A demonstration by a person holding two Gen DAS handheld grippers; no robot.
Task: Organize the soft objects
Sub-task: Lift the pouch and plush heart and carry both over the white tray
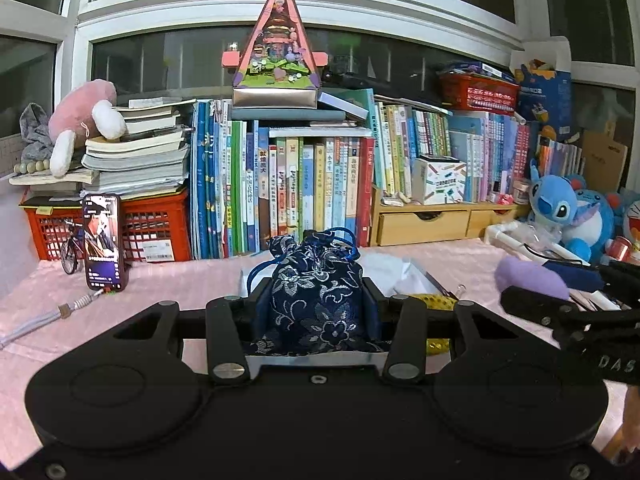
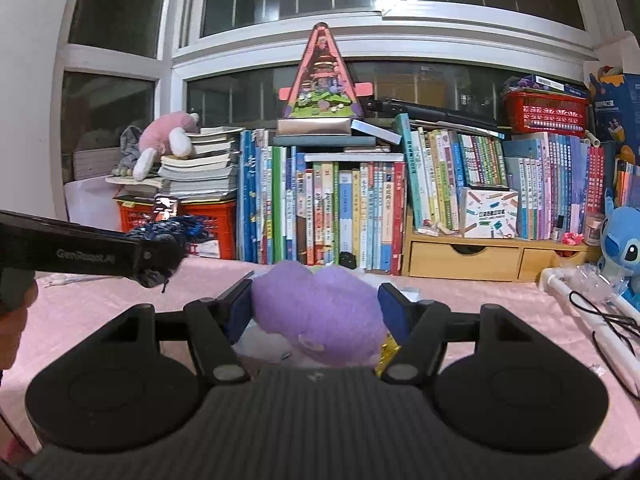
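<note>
Left wrist view: left gripper (image 1: 316, 304) jaws part-closed, clamped on the sides of a navy brocade drawstring pouch (image 1: 316, 280), held upright above the pink desk (image 1: 168, 284). Phone (image 1: 102, 240) stands at left against a red crate (image 1: 156, 226). Right gripper (image 1: 568, 312) enters from right edge.

Right wrist view: right gripper (image 2: 314, 308) jaws roughly half open, pads pressing both sides of a purple plush (image 2: 316, 312), lifted off the desk. Left gripper (image 2: 160, 256) visible at left, pouch fringe showing. Book row (image 2: 352, 216) behind.
</note>
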